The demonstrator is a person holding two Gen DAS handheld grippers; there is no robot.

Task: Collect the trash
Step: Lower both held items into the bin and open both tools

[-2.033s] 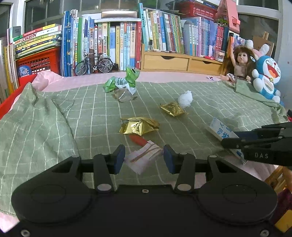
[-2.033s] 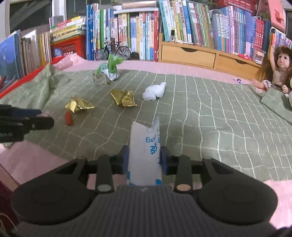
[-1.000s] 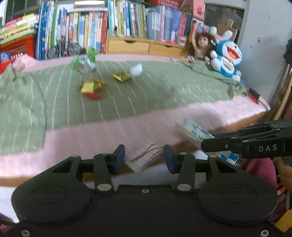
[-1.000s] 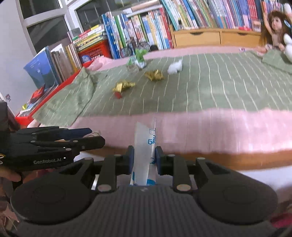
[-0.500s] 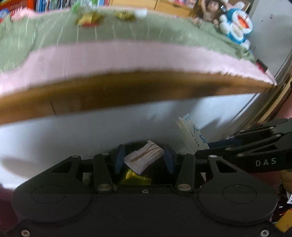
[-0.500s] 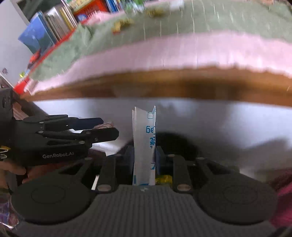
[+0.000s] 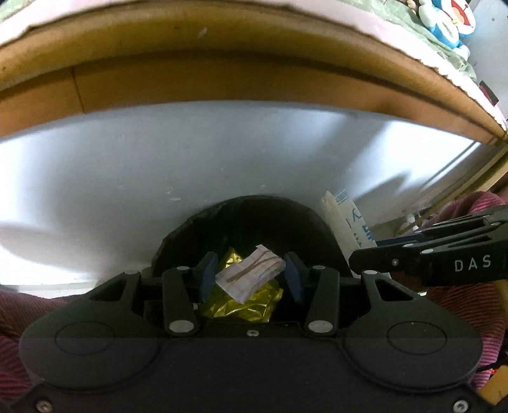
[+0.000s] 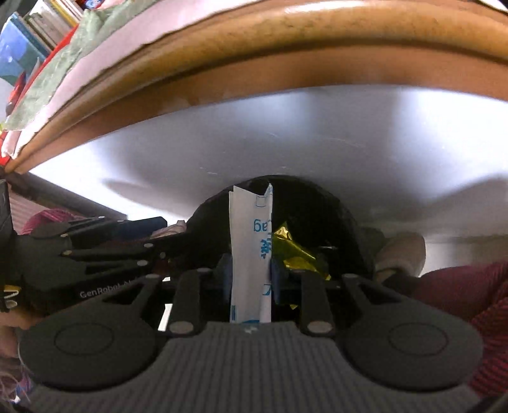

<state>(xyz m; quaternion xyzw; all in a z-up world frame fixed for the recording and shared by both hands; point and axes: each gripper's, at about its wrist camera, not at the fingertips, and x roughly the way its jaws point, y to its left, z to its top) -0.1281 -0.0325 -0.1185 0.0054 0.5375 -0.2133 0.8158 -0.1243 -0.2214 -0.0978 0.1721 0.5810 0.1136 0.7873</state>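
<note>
both grippers point steeply down over a black trash bin [image 7: 254,219] that stands on the floor against the white base of the bed, under the bed's brown wooden edge [image 7: 222,82].

the left gripper [image 7: 250,278] has a small folded white wrapper [image 7: 249,275] with brown stripes between its blue pads. the wrapper's corners reach both pads, so it looks pinched, though the blur leaves the contact itself a little unsure. the wrapper hangs right over the bin's mouth, above crumpled gold foil [image 7: 244,301] already lying inside the bin.

the right gripper [image 8: 250,276] is pressed tight on a tall white packet [image 8: 250,251] with blue print. the packet stands upright between the pads, its torn top edge against the far rim of the bin. in the right wrist view the gold foil shows just right of the packet, down in the bin.

in the left wrist view the right gripper comes in from the right with the packet just beside the bin's right rim. in the right wrist view the left gripper reaches in from the left, near the bin's left rim. a striped red sleeve [image 8: 460,286] shows at the near right. a blue and white plush toy [image 7: 451,19] sits far right on the green bedspread [image 8: 57,60].
</note>
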